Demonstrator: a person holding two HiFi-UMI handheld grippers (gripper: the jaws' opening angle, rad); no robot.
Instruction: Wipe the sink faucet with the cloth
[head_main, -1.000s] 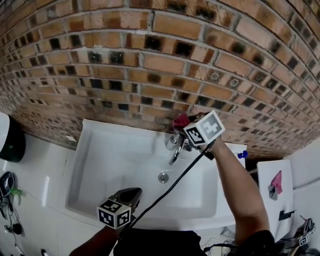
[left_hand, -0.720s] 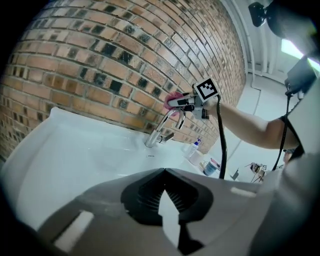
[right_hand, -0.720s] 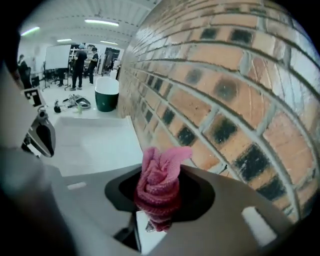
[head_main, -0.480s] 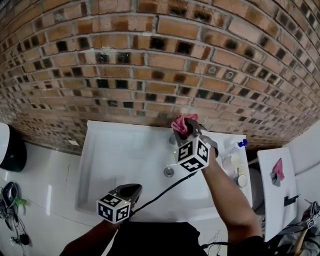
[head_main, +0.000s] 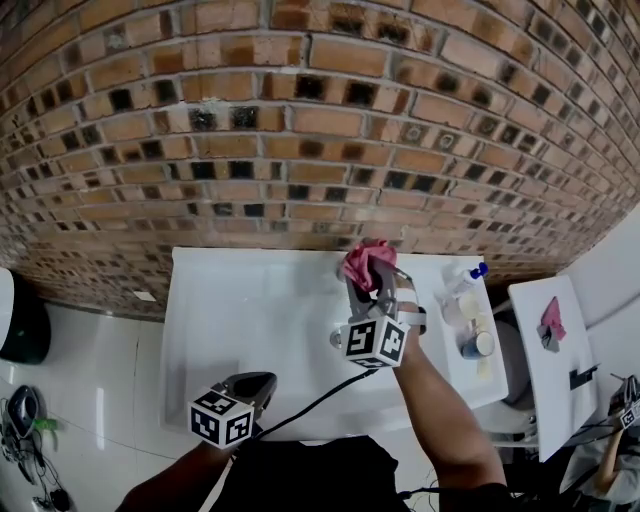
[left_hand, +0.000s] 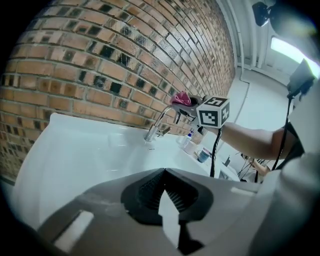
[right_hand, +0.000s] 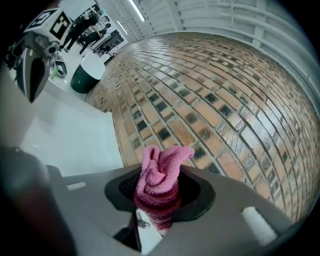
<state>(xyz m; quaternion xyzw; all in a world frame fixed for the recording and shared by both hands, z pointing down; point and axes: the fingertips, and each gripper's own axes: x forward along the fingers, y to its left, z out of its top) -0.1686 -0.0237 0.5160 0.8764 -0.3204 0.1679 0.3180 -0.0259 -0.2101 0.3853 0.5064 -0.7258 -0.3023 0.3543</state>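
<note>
A crumpled pink cloth (head_main: 364, 262) is clamped in my right gripper (head_main: 372, 285), whose marker cube covers most of the faucet in the head view. In the left gripper view the chrome faucet (left_hand: 158, 124) rises from the white sink (left_hand: 75, 155), and the cloth (left_hand: 181, 97) rests on the top of its curved spout. The right gripper view shows the cloth (right_hand: 161, 175) bunched between the jaws of the right gripper (right_hand: 159, 202), with the brick wall behind. My left gripper (head_main: 257, 384) hovers by the sink's front edge (head_main: 300, 425), shut and empty (left_hand: 167, 200).
A brick wall (head_main: 300, 120) stands right behind the sink. A spray bottle (head_main: 466, 279) and small cups (head_main: 478, 343) crowd the sink's right ledge. A white table (head_main: 560, 370) with a pink item is farther right. A black cable (head_main: 310, 402) hangs from the right gripper.
My right gripper has swung from the faucet's right side round to its front, keeping the cloth at the faucet's top. The left gripper has stayed where it was.
</note>
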